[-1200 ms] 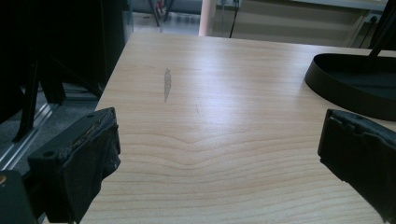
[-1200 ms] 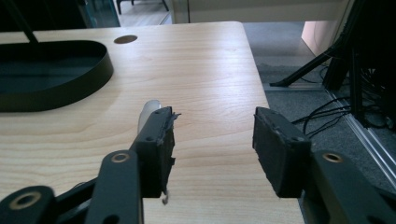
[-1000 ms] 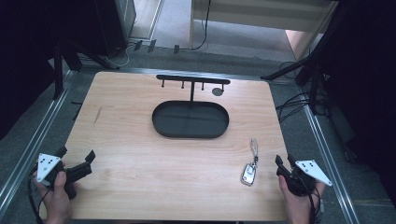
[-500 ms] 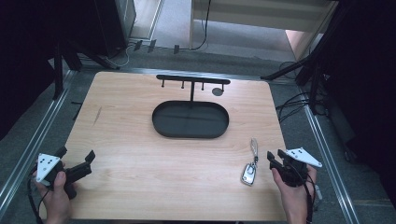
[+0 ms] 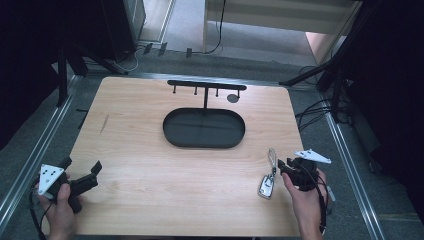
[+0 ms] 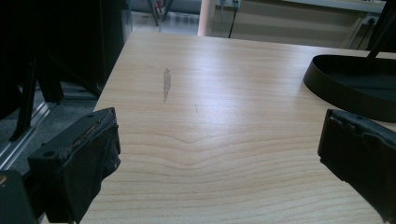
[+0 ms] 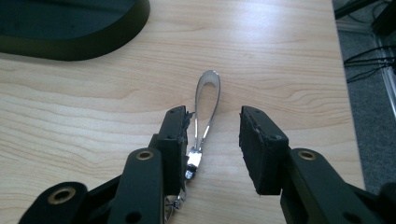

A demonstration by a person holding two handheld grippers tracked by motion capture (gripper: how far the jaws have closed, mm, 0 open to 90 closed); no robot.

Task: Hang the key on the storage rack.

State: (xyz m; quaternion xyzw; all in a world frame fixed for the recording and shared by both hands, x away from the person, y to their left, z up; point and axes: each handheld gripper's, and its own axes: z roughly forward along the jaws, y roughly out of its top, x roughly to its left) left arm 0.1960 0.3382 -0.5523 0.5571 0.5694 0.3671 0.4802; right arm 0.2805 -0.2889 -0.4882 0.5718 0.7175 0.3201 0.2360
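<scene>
**Table layout**

An oval tray [image 5: 204, 142] is sitting at the centre of the table [image 5: 150, 175], toward the far side; a hook stand [image 5: 206, 86] is rising from the tray's back. A key fob [image 5: 267, 184] with its loop [image 7: 206, 100] is lying near the right front edge. The right gripper [image 7: 212, 133] is sitting just beside the fob, jaws apart around the loop. The left gripper [image 5: 80, 172] is sitting at the front left corner, well apart.

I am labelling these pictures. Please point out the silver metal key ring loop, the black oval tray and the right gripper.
silver metal key ring loop [image 7: 208, 100]: right gripper view, on the loop's upper strap.
black oval tray [image 5: 172, 135]: high view, on its left rim.
right gripper [image 7: 214, 140]: right gripper view, midway between its open fingertips.
</scene>
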